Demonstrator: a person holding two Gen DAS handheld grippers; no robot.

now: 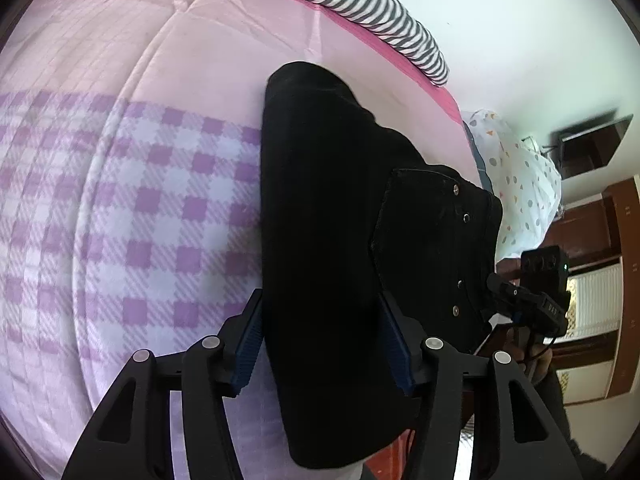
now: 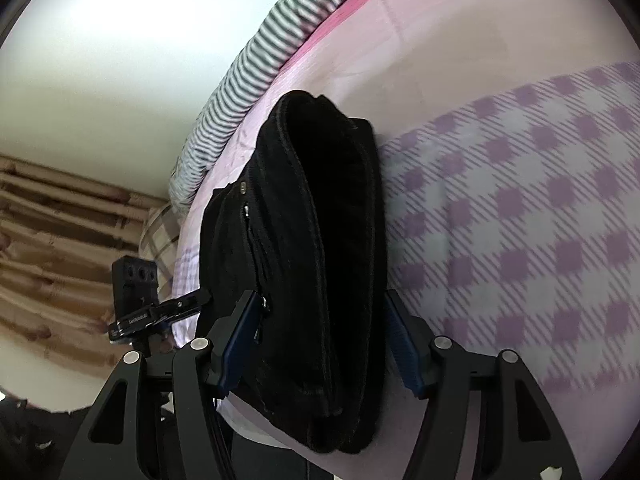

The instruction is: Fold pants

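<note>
Bed (image 1: 132, 208) carries pants (image 1: 320, 240) already folded into 1 thick bundle; left hand-held gripper (image 1: 320, 344) and right hand-held gripper (image 2: 320, 340) each straddle it half open, apparently not pinching; little seems left.

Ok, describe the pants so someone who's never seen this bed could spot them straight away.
Start at the bed with its pink sheet and the purple checked blanket. The pants lie folded where sheet meets blanket. They are the only black thing on the bed, with metal rivets near the pocket.
</note>
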